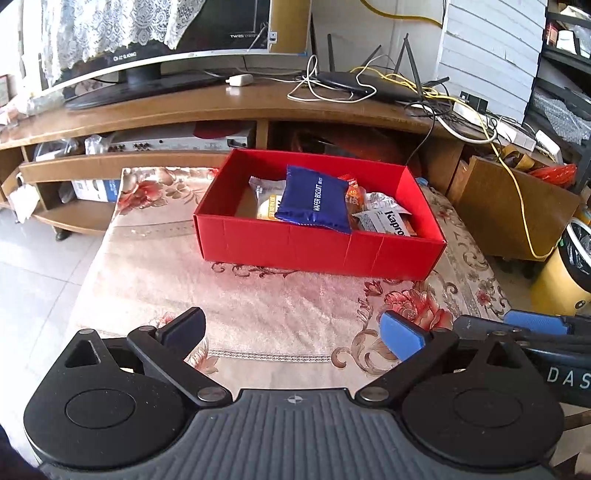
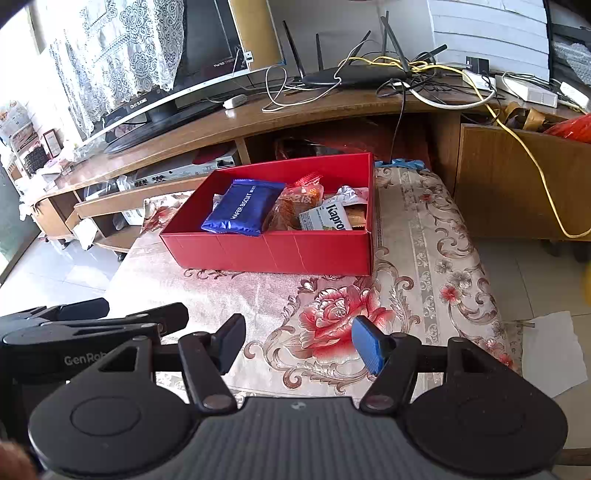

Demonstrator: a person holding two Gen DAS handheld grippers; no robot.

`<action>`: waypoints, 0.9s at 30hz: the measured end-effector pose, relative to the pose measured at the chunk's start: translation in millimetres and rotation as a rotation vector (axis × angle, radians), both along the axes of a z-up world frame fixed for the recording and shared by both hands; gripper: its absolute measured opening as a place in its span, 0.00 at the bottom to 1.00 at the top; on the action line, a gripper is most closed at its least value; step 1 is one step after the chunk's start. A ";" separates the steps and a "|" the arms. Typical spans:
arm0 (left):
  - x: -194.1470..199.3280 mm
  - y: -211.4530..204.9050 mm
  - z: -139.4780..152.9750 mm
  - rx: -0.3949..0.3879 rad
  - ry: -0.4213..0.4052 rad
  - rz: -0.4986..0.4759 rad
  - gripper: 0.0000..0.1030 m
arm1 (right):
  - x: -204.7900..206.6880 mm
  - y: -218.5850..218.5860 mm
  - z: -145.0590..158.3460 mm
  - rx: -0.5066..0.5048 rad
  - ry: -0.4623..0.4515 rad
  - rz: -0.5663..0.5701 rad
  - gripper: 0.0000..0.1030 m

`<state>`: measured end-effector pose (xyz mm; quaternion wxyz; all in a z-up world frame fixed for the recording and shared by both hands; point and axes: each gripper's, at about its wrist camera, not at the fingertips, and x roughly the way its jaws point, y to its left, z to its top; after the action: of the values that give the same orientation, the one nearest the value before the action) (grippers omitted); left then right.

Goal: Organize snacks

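Red box on the table holds all snacks, both grippers' fingers spread and empty; if tidying, lift blue pack by its edge.

Router; television; floral cloth

Occlusions and cut-offs, both wrist views

The blue wafer packet covered most of the packets beneath it in the red box; the box's near wall hid their lower parts. The white packet showed only part of its lettering. The orange packet print was too blurred to read. The television was cut by the top edge, its lace cover masking the screen. The right tongs ran off the frame's right edge.
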<state>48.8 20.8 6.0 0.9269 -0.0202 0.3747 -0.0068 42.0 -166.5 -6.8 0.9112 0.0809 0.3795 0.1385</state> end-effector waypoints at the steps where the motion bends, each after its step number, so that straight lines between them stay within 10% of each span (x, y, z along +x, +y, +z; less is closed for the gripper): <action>1: -0.1 -0.2 0.2 0.002 0.000 0.002 0.99 | 0.2 0.0 -0.1 0.000 0.000 0.000 0.56; 27: -10.2 2.3 -6.6 0.042 0.008 0.021 1.00 | 1.1 4.9 -5.7 -0.019 0.029 0.018 0.62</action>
<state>38.6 23.1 -0.7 0.9256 -0.0045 0.3783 0.0110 43.1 -161.6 -12.4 0.9051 0.0708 0.3947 0.1418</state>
